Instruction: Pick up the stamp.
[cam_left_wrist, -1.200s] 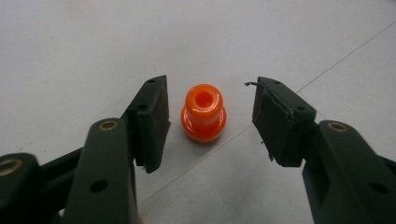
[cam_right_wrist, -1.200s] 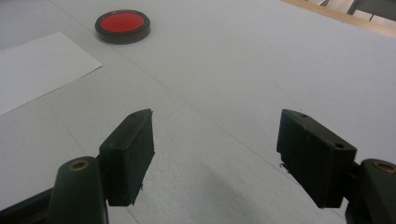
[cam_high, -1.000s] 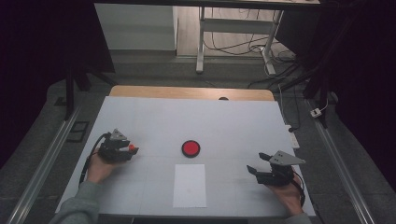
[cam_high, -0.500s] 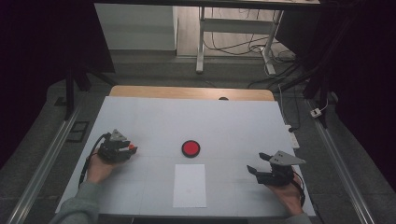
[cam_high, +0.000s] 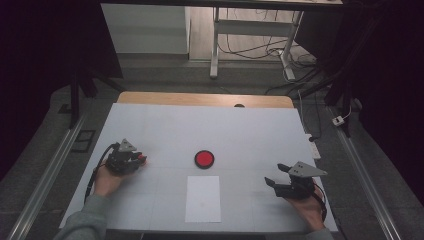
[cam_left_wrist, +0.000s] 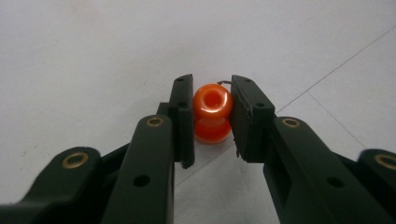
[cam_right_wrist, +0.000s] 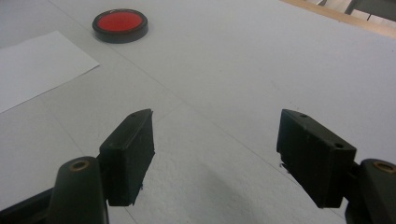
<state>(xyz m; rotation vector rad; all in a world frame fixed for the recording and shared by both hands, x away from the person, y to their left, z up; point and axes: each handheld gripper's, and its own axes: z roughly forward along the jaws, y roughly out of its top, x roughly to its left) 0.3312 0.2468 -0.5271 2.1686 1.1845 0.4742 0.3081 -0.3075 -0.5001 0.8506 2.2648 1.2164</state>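
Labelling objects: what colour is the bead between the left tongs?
Glossy orange bead, clearest in the left gripper view.

The left hand-held gripper (cam_high: 134, 159) is being held low at the left by the left hand (cam_high: 106, 181), its jaws having just been closing to a narrow gap. The right hand-held gripper (cam_high: 274, 175) is being held with jaws spread wide apart.

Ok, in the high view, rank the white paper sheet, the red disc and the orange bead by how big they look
1. White paper sheet
2. Red disc
3. Orange bead, a small speck at the left gripper, whose jaws have just closed on it.
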